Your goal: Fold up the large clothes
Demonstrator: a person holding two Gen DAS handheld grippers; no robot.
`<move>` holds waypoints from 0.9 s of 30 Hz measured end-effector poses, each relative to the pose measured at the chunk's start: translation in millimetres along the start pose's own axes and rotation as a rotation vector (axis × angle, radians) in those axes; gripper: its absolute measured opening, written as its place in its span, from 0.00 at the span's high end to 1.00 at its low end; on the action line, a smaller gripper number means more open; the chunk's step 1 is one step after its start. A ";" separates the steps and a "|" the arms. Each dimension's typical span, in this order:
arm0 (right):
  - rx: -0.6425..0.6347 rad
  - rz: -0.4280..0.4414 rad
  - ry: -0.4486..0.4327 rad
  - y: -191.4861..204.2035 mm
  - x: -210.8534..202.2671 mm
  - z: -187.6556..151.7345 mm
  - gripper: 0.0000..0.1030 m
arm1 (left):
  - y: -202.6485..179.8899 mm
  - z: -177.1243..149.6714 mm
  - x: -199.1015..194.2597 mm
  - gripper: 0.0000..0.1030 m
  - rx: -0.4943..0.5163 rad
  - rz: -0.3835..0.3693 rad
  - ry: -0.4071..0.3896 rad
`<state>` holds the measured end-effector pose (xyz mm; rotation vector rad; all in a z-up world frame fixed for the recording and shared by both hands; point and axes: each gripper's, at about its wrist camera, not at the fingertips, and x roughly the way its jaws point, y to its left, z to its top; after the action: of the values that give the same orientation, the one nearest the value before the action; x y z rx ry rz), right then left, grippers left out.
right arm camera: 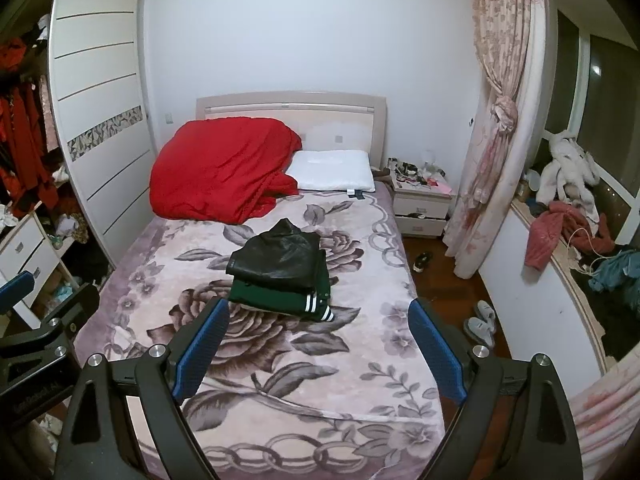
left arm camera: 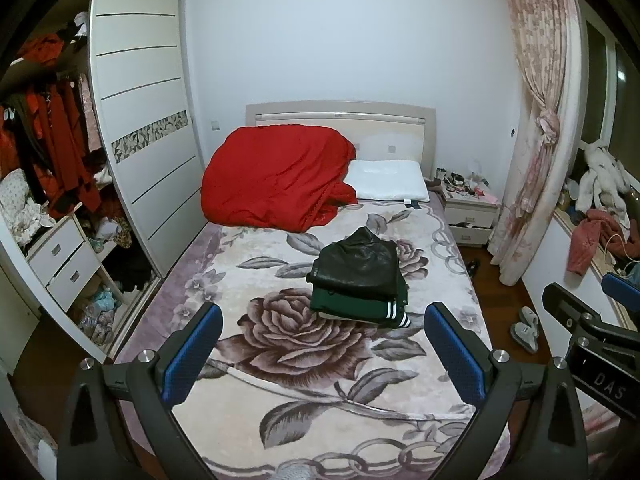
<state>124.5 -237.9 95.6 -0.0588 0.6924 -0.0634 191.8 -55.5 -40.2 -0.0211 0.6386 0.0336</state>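
Observation:
A folded black leather garment (left arm camera: 358,264) (right arm camera: 280,258) lies on top of a folded green garment with white stripes (left arm camera: 360,306) (right arm camera: 280,300), stacked in the middle of the bed's floral blanket (left arm camera: 280,360) (right arm camera: 280,360). My left gripper (left arm camera: 322,356) is open and empty, held above the near part of the bed, short of the stack. My right gripper (right arm camera: 320,350) is open and empty at about the same distance. The right gripper also shows at the right edge of the left wrist view (left arm camera: 592,312). The left gripper also shows at the left edge of the right wrist view (right arm camera: 44,308).
A red duvet (left arm camera: 272,176) (right arm camera: 224,168) and a white pillow (left arm camera: 386,180) (right arm camera: 332,176) lie at the headboard. An open wardrobe (left arm camera: 60,184) stands left. A nightstand (right arm camera: 420,204), curtain (right arm camera: 496,120), slippers (right arm camera: 480,322) and a cluttered window ledge (right arm camera: 568,224) are right.

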 end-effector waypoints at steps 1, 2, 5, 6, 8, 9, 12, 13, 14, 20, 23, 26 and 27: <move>0.004 0.002 0.004 -0.1 2.2 -0.1 0.10 | 0.0 0.0 0.1 0.00 0.001 0.000 0.000; 0.003 0.004 0.004 0.1 3.0 0.1 0.10 | -0.5 -0.6 -0.6 0.00 0.002 0.001 0.001; 0.003 0.006 0.003 -0.3 1.7 2.2 0.10 | -0.4 -0.2 -0.5 0.00 0.001 0.001 -0.002; 0.002 0.006 0.003 0.0 -0.4 2.4 0.10 | -0.2 -0.6 -0.8 0.00 -0.001 0.002 -0.003; 0.000 0.002 -0.001 -0.4 -1.1 3.5 0.10 | -0.4 -0.6 -0.9 0.00 -0.001 -0.001 -0.003; 0.000 0.002 -0.002 -0.5 -3.2 4.0 0.10 | -0.3 -0.5 -0.6 0.00 0.001 -0.001 -0.002; 0.001 0.002 -0.001 -0.1 -3.7 2.9 0.10 | -0.3 1.4 -0.8 0.00 -0.001 -0.003 -0.001; 0.001 0.007 0.000 0.1 -6.0 4.0 0.10 | -0.7 0.8 -1.1 0.00 -0.002 0.000 -0.001; 0.003 0.010 0.002 -0.1 -7.9 5.3 0.10 | -0.2 0.9 -1.4 0.00 -0.005 -0.002 -0.001; 0.002 0.007 0.007 -0.1 -11.4 10.7 0.10 | -0.6 1.8 -3.4 0.00 -0.004 0.000 -0.003; 0.001 0.006 0.003 -1.7 -11.3 11.9 0.10 | -0.3 2.0 -4.6 0.00 -0.005 -0.003 -0.005; 0.002 0.007 0.003 -1.9 -10.5 10.4 0.10 | -0.3 2.9 -5.9 0.00 -0.005 -0.001 -0.007; 0.002 0.006 0.001 -1.7 -11.1 10.9 0.10 | -0.4 3.0 -6.4 0.00 -0.006 0.000 -0.008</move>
<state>123.0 -238.4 111.1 -0.0552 0.6939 -0.0581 188.4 -56.0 -34.0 -0.0269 0.6305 0.0358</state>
